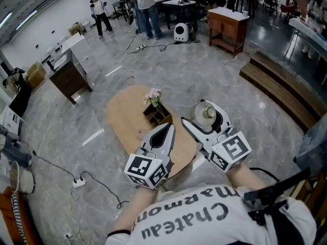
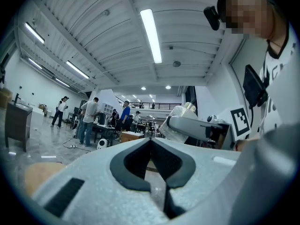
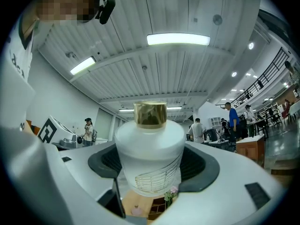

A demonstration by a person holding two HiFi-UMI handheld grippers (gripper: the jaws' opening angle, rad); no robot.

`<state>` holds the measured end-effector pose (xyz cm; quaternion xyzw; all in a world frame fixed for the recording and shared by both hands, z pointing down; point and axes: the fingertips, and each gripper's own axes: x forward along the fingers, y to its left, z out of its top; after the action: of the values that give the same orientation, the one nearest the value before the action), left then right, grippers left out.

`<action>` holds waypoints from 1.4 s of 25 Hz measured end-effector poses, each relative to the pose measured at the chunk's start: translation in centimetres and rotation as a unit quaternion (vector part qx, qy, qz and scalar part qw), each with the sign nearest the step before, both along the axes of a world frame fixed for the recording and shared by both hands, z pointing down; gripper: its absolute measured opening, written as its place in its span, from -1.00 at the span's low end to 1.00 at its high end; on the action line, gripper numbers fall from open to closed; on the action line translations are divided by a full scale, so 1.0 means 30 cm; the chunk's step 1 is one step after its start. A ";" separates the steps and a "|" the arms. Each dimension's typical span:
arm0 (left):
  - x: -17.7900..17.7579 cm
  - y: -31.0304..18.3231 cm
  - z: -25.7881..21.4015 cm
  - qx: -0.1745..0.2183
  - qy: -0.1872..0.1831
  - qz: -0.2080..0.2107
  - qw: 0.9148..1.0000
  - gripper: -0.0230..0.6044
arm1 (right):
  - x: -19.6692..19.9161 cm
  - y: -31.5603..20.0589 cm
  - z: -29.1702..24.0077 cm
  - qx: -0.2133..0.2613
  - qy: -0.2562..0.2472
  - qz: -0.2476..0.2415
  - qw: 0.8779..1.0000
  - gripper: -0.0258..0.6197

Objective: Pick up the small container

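Note:
The small container [image 3: 149, 153] is a frosted white bottle with a gold cap [image 3: 150, 114]. It stands upright between the jaws of my right gripper [image 3: 150, 165], which is shut on it. In the head view the container [image 1: 207, 113] is held in the air just right of the oval wooden table [image 1: 127, 116], inside the right gripper [image 1: 204, 120]. My left gripper [image 1: 168, 131] hovers over the table's near end; its jaws are closed together with nothing between them. From the left gripper view the left gripper [image 2: 151, 142] points level, with the right gripper [image 2: 192, 125] seen beyond it.
A small dark wooden box [image 1: 157, 114] with pink flowers [image 1: 153, 96] sits on the table. A tiny pink item [image 1: 140, 133] lies near it. A dark cabinet [image 1: 69, 78], a wooden side table [image 1: 228, 28], long benches [image 1: 283, 93] and several people [image 1: 144, 6] stand around on the marble floor.

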<state>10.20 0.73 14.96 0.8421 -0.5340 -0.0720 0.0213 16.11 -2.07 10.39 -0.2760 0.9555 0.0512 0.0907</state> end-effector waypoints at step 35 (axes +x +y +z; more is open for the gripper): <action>0.052 -0.038 0.025 0.000 -0.002 -0.012 1.000 -0.88 | 0.055 -0.053 0.043 0.001 0.007 -0.008 1.000 0.10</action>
<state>11.76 -0.40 15.71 0.8358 -0.5441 -0.0708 0.0192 17.76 -3.66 11.66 -0.2681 0.9582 0.0537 0.0847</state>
